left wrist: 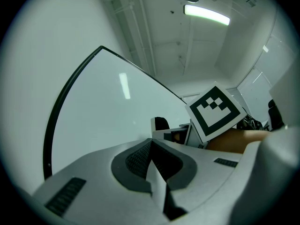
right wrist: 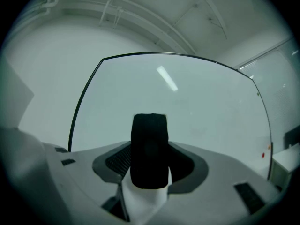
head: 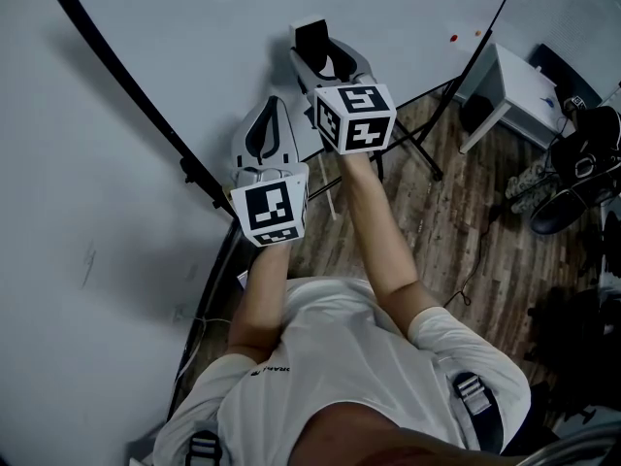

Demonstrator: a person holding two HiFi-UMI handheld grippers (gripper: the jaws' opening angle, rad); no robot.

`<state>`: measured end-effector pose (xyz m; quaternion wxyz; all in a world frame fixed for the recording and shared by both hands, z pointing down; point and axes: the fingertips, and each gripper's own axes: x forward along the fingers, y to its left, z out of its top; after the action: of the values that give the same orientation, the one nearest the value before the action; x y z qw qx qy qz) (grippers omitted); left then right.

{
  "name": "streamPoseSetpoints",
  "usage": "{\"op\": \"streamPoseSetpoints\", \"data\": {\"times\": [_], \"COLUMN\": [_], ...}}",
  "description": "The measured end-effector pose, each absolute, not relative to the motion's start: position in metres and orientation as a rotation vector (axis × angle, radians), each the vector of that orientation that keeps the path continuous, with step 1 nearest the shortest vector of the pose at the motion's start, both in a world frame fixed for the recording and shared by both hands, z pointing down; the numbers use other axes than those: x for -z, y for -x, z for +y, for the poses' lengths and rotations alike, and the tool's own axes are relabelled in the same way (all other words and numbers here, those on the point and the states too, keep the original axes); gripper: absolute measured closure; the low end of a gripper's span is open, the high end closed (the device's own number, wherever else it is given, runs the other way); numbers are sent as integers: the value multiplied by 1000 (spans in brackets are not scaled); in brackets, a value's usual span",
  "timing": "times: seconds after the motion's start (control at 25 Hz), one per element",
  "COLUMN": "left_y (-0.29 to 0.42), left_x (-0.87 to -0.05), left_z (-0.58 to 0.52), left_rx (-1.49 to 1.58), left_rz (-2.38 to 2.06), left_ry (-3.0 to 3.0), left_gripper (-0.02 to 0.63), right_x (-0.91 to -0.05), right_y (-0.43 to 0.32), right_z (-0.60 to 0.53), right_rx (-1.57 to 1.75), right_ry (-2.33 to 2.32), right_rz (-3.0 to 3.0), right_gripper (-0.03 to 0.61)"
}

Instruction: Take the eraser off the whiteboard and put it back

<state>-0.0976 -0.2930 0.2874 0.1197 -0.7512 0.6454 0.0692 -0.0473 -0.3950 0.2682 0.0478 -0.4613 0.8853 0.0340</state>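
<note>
With the right gripper (right wrist: 149, 167) clamped on the eraser (right wrist: 149, 142) close before the whiteboard (right wrist: 197, 111) and the left gripper (left wrist: 151, 159) idle beside it, jaws together on nothing, I'd worry the eraser meets the board tilted, fails to stick and drops to the floor (head: 456, 226).

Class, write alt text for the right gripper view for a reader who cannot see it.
The right gripper holds an eraser, black above and white below, upright between its jaws. Behind it a black-framed whiteboard fills most of the view.
</note>
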Motion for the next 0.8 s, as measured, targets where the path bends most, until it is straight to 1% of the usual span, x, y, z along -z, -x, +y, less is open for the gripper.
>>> {"op": "streamPoseSetpoints", "data": {"times": [0.8], "left_y": [98], "left_x": [-292], "left_z": [-296], "left_rx": [-190], "left_rz": [1893], "left_ry": [2193], "left_gripper": [612], "right_x": [-264], "right_y": [54], "right_z": [-416], "right_rx": [-107], "right_ry": [1409], "right_rz": [2715], "right_gripper": [345]}}
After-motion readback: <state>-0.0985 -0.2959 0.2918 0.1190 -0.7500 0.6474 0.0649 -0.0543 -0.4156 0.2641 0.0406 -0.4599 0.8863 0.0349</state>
